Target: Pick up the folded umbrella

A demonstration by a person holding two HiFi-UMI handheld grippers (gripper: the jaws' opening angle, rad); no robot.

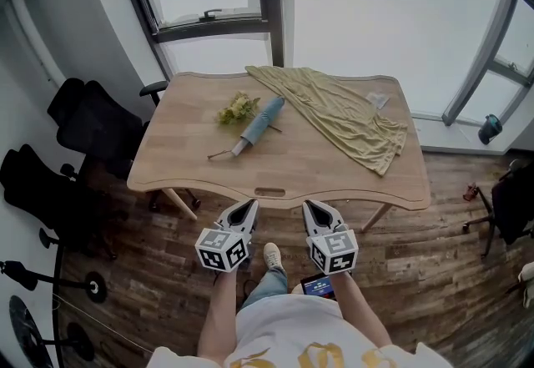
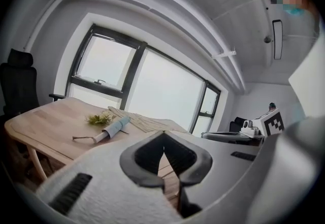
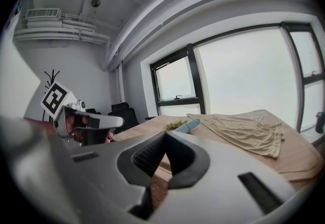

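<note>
The light-blue folded umbrella (image 1: pixel 260 124) lies on the pale wooden counter (image 1: pixel 325 178) just beside an olive cloth (image 1: pixel 350 112); left claw (image 1: pixel 248 204) and right claw (image 1: pixel 310 205) are closed, empty.

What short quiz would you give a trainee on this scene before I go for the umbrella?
1. True or false: the left gripper is shut on the umbrella.
2. In the head view, what lies on the table to the right of the umbrella? A. cloth B. mug C. book
3. Fill in: the right gripper, like the left, has its jaws ___.

Key: 1. False, it is shut on nothing, short of the table's near edge. 2. A. 3. Shut.
</note>
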